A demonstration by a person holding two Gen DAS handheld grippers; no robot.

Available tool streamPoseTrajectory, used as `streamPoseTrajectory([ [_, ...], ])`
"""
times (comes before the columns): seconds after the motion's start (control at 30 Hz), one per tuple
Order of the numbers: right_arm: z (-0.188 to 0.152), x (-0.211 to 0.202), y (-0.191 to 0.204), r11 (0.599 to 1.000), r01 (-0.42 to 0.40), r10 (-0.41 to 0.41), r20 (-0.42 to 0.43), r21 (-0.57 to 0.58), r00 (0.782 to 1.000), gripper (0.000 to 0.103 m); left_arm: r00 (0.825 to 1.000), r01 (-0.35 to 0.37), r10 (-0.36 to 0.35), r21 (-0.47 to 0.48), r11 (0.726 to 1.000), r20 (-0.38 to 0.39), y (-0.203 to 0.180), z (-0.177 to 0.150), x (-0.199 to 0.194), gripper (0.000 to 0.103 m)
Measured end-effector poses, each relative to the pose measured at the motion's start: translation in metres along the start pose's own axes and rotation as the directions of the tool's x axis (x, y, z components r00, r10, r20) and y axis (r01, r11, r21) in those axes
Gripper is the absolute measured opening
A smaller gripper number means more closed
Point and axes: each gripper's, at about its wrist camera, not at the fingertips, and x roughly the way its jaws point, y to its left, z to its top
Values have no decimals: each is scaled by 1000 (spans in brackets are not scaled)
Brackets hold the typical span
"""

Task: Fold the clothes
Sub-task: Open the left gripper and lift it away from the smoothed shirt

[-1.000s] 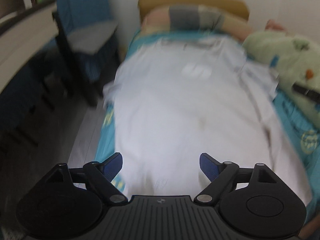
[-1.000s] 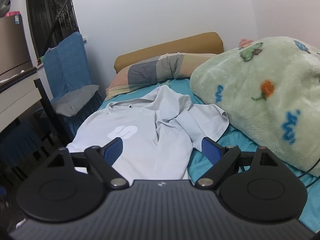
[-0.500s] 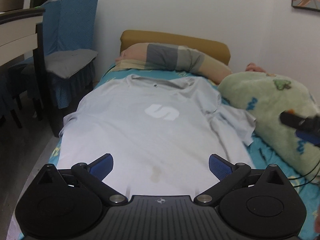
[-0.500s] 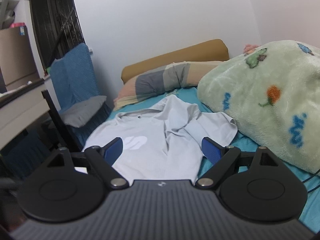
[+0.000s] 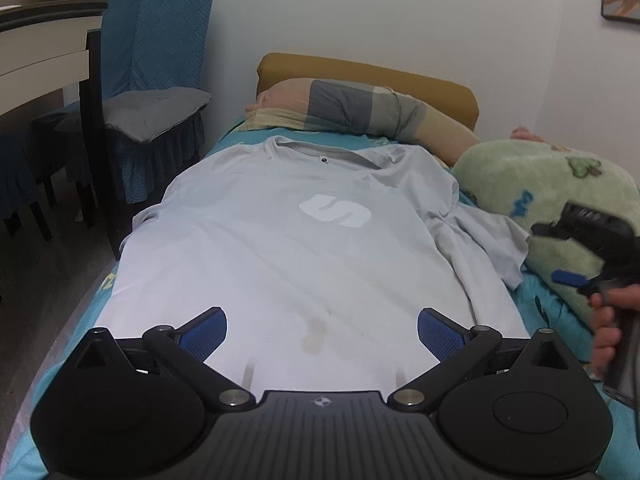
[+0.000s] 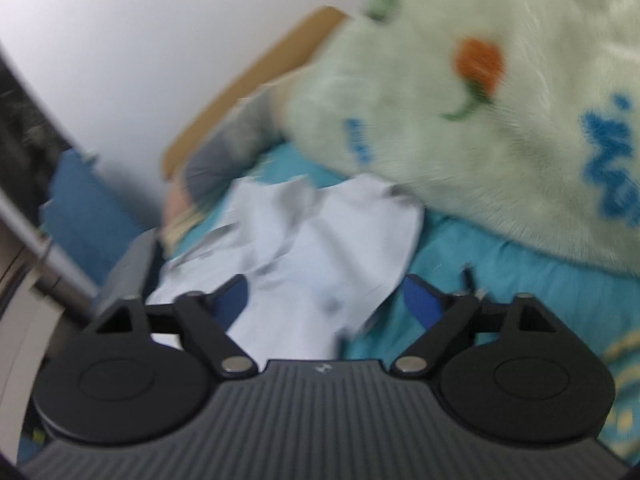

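A pale blue T-shirt (image 5: 288, 248) with a white logo lies spread flat on the bed, collar toward the pillow. My left gripper (image 5: 322, 330) hovers wide open over the shirt's bottom hem, nothing between its fingers. The shirt's crumpled right sleeve (image 6: 320, 240) fills the blurred right wrist view. My right gripper (image 6: 326, 300) hangs just above that sleeve, jaws closing but still apart, and the cloth looks untouched by the pads. In the left wrist view the right gripper (image 5: 592, 256) shows at the right edge, held by a hand (image 5: 608, 328).
A fluffy green blanket (image 5: 540, 184) is heaped along the bed's right side, close to the sleeve. A striped pillow (image 5: 360, 108) and brown headboard (image 5: 368, 76) lie beyond the collar. A blue-covered chair (image 5: 152, 92) and a desk stand left of the teal bedsheet (image 6: 500, 280).
My left gripper dropped toward the hem and its jaws widened. My right gripper rolled, swung right and down onto the sleeve beside the blanket, its jaws narrowing a little.
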Motion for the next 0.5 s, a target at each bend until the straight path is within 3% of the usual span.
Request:
streamPoseTrajectory([
  [0.13, 17, 53, -8, 998, 38, -39, -5, -41, 999, 74, 1000, 20, -20, -29, 999, 16, 4, 1, 10, 103],
  [0.27, 22, 93, -10, 985, 145, -147, -15, -97, 989, 72, 999, 14, -14, -7, 1000, 49, 3, 3, 23, 103],
  [0.37, 18, 108, -23, 989, 130, -130, 14, -70, 991, 68, 998, 10, -10, 0, 1000, 67, 3, 5, 34, 103],
  [0.47, 18, 113, -18, 992, 63, -59, 31, -113, 998, 25, 998, 5, -4, -17, 1000, 66, 6, 7, 43, 103],
  [0.5, 20, 112, -11, 988, 38, -33, 34, -147, 999, 15, 998, 6, -4, -24, 1000, 65, 8, 8, 45, 103],
])
